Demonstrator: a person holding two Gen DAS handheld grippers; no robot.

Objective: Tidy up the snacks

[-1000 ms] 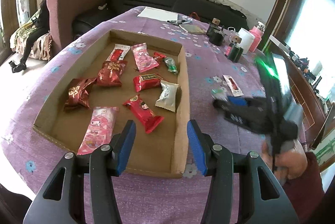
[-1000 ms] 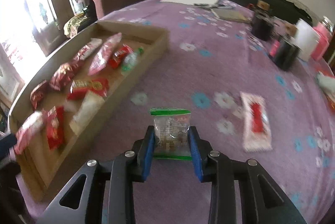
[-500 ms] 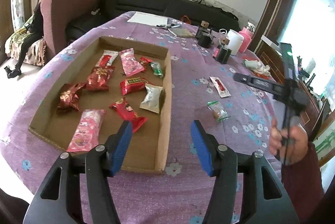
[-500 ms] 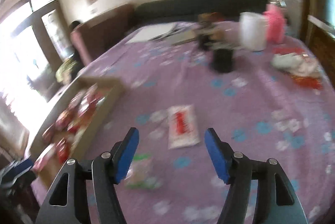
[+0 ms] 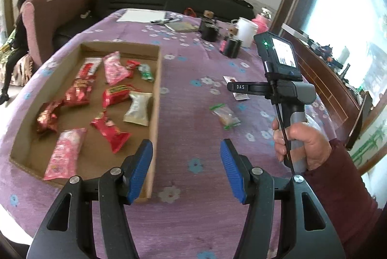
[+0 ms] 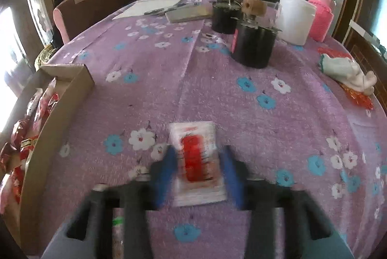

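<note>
Nearest, the right claw (image 6: 197, 174) is closing, blurred, its blue pads either side of a white-and-red snack packet (image 6: 197, 162) lying on the purple-clothed desk (image 6: 169, 65); contact cannot be told. The left claw (image 5: 186, 169) hangs released and empty beside the cardboard box (image 5: 156, 80) of snacks. Farther off lies a green-edged clear packet (image 5: 226, 115).

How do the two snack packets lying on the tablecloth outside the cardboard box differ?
The white packet is flat, opaque, with a red picture; the clear packet is see-through with green ends and looks puffier. The white packet lies between the closing jaws of the right gripper; the clear packet lies alone, with no gripper at it. Both rest on the purple tablecloth, outside the box.
</note>
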